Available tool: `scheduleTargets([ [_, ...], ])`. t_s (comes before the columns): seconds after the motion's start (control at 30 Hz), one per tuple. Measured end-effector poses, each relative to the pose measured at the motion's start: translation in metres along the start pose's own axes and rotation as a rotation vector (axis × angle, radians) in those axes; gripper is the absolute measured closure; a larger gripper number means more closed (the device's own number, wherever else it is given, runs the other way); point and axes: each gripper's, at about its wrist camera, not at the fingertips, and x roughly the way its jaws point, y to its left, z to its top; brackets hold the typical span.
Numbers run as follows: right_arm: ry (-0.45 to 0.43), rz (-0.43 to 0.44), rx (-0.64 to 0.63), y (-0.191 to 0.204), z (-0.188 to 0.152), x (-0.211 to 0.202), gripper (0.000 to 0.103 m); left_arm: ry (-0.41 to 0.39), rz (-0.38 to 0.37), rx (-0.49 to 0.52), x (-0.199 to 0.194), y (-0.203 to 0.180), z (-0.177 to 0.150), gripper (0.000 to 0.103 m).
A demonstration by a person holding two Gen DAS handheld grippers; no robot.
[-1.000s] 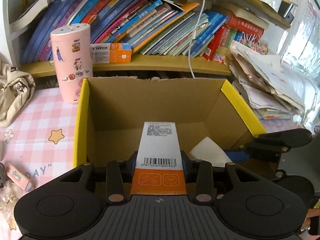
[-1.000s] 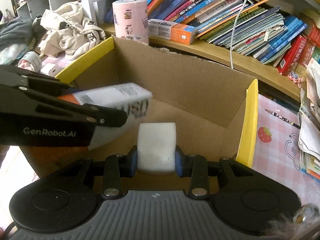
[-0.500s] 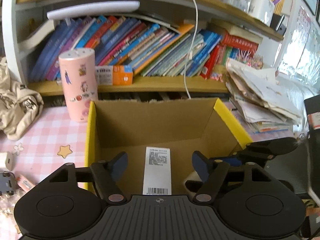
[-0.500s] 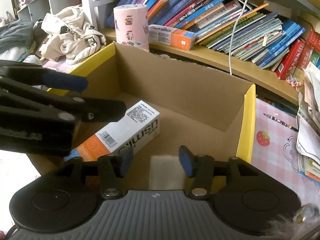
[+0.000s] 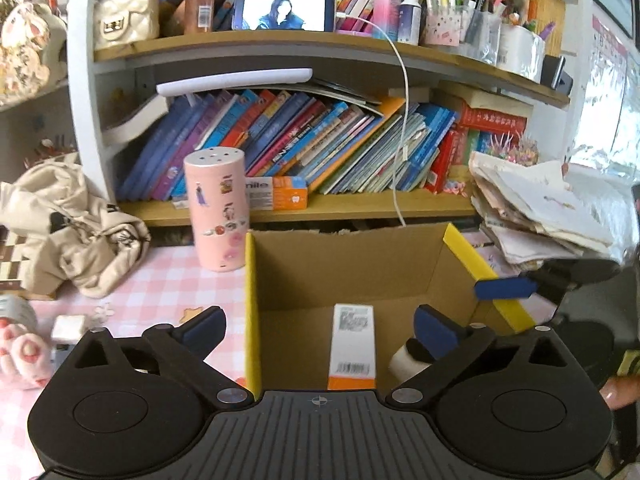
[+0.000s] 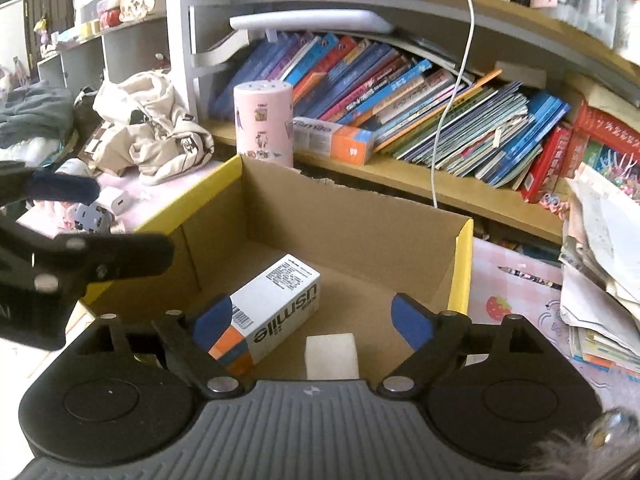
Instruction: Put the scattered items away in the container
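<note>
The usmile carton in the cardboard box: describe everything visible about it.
The usmile carton is a long rectangular paperboard pack, mostly white with an orange end, black "usmile" lettering along one side, and fine print and a barcode on its upper face. It looks closed and undamaged. It lies flat on the floor of the cardboard box, angled across it in the right wrist view, orange end nearest the camera. A small white block lies beside it, apparently apart. Neither gripper touches it; it rests on the box floor alone.

toothpaste box (image 6: 276, 312) and white block (image 6: 331, 354) released into carton (image 6: 344, 216), both jaws opened
</note>
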Motion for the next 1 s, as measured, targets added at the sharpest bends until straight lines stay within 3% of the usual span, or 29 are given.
scheduleTargets([
  [0.17,-0.044,-0.021,0.016,0.005,-0.007,-0.017,0.012,-0.013,0.043,-0.014,-0.018,0.004,-0.013,0.000],
  [0.53,-0.062,-0.092,0.055,0.020,-0.024,-0.045,0.009,-0.029,0.040,-0.001,-0.041,0.015,-0.025,0.000],
  [1.0,-0.008,-0.192,0.138,0.087,-0.060,-0.067,0.005,0.039,0.000,-0.079,-0.073,0.061,-0.067,0.000],
])
